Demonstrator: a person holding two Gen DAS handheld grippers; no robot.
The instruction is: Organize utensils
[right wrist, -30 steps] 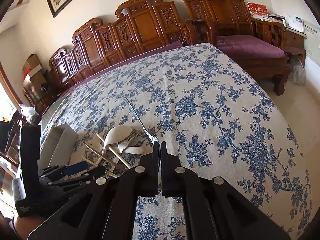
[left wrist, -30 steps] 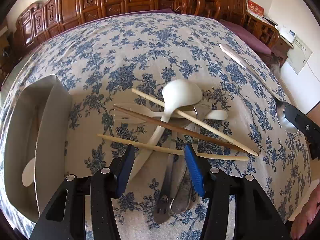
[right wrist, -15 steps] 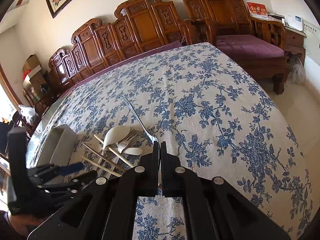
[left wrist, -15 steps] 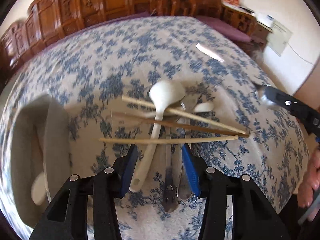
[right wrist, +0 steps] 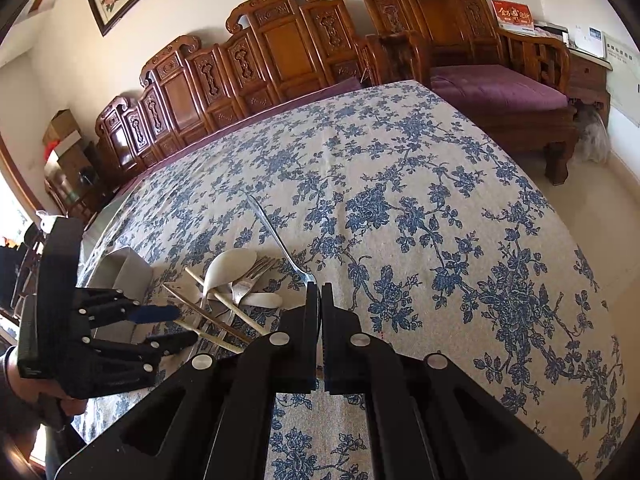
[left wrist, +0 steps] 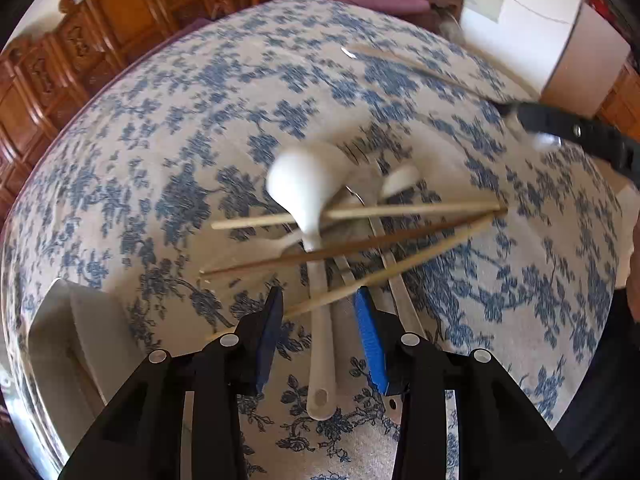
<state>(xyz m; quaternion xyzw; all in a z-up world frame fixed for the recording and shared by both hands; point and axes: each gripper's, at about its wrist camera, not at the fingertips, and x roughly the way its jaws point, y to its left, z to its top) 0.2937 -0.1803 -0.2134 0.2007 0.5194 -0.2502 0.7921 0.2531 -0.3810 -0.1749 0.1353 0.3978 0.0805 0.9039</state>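
**My left jaws come together over the pile, my right jaws hold a metal spoon**

My left gripper points steeply down at the heap of utensils on the table with the blue flower cloth. Its jaws are closing now. Between the blue pads lie the handle of the white ladle and one end of a pale chopstick, but the pads do not press on them yet; I see a gap on both sides.

The heap lies just in front of these jaws. The white ladle has its bowl away from me and its handle toward me. Across it lie three chopsticks: one more pale chopstick further from me, a dark brown chopstick in the middle, and the one between my pads. Under them are a metal fork and a small white spoon. This part of the left view is blurred, so I cannot tell more pieces under them.

At the left of the heap stands a grey organizer tray, near my left gripper.

My right gripper is clenched on a long metal spoon. Its handle goes away from me over the cloth, at the right of the heap. The bowl of it is hidden in my jaws.
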